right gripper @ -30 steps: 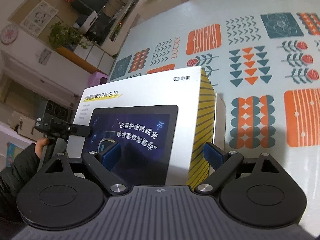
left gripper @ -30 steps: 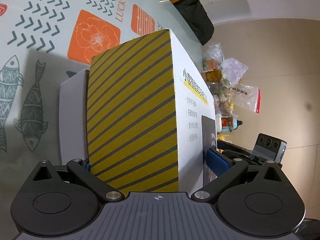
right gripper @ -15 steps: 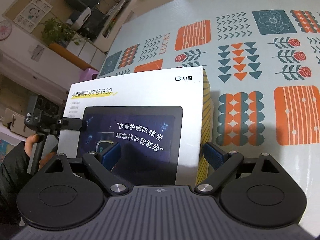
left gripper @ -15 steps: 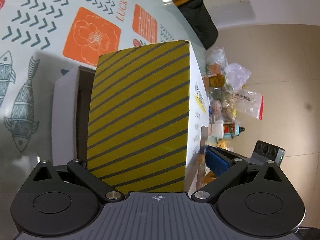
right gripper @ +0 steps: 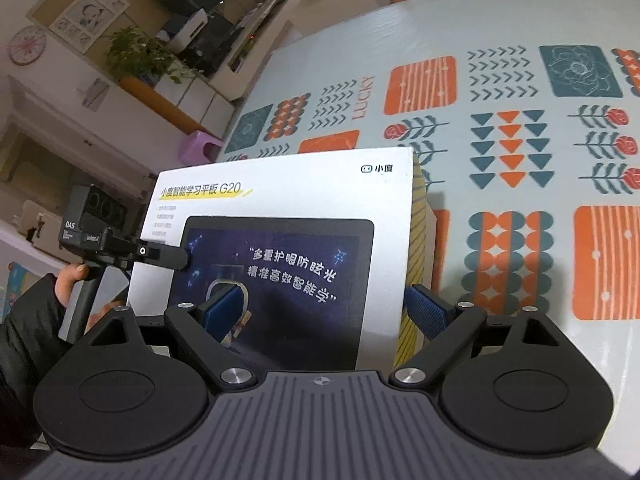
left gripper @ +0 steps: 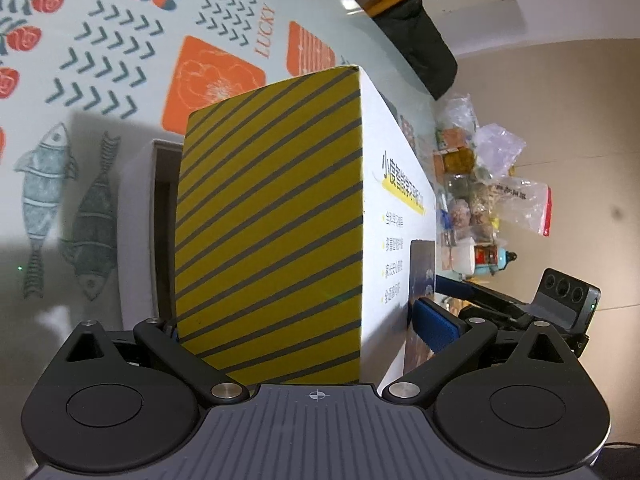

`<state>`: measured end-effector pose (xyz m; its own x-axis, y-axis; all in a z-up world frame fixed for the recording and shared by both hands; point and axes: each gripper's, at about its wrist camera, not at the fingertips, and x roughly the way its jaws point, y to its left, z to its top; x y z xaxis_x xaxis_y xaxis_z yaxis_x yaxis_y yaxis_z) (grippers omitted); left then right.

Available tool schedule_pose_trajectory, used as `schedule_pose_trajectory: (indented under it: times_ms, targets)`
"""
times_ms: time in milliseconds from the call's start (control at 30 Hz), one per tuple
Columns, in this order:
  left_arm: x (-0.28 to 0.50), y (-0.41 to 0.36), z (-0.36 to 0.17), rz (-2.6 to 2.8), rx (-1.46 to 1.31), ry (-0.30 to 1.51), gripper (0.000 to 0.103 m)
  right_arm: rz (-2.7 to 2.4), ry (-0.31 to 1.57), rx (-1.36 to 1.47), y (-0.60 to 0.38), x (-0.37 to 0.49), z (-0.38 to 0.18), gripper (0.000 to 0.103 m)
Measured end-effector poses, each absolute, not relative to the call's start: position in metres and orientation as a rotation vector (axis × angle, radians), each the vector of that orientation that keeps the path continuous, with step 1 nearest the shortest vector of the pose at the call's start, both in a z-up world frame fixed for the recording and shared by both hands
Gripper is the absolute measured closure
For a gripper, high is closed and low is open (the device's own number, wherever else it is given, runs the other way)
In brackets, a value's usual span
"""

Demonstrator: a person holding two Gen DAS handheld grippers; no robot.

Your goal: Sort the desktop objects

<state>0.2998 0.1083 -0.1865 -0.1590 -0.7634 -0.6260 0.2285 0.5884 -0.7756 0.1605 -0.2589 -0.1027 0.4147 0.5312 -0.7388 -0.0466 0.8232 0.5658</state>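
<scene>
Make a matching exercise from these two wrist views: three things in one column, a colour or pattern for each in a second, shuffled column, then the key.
Things
1. tablet box narrow side
2. small stool
3. zip bag seal

Colours
A. red
B. yellow with dark diagonal stripes
C. purple

Pairs: 1-B, 2-C, 3-A

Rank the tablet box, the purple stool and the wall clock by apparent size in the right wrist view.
1. tablet box, by far the largest, though nearest the camera.
2. and 3. purple stool and wall clock look alike, and both are far away; no ranking.
</scene>
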Motion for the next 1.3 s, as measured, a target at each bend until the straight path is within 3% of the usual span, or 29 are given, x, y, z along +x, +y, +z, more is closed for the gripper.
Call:
schedule_pose_trajectory:
  times_ms: [400, 733, 1300]
  targets:
    - [0.308, 0.133, -0.148, -0.829, -0.216, 1.443, 0.000, 0.425, 1.143, 0.545, -0.247, 0.167, -0.126, 0.000]
    - [0.298, 0.098, -0.168, -0.811, 0.006, 1.463, 0.000, 0.338, 1.181, 0.479, -0.237, 0.178, -0.138, 0.000]
    - [0.291, 0.088, -0.185, -0.591, -0.049, 1.476, 0.000, 0.138, 1.206, 0.406, -0.251, 0.179, -0.160, 0.000]
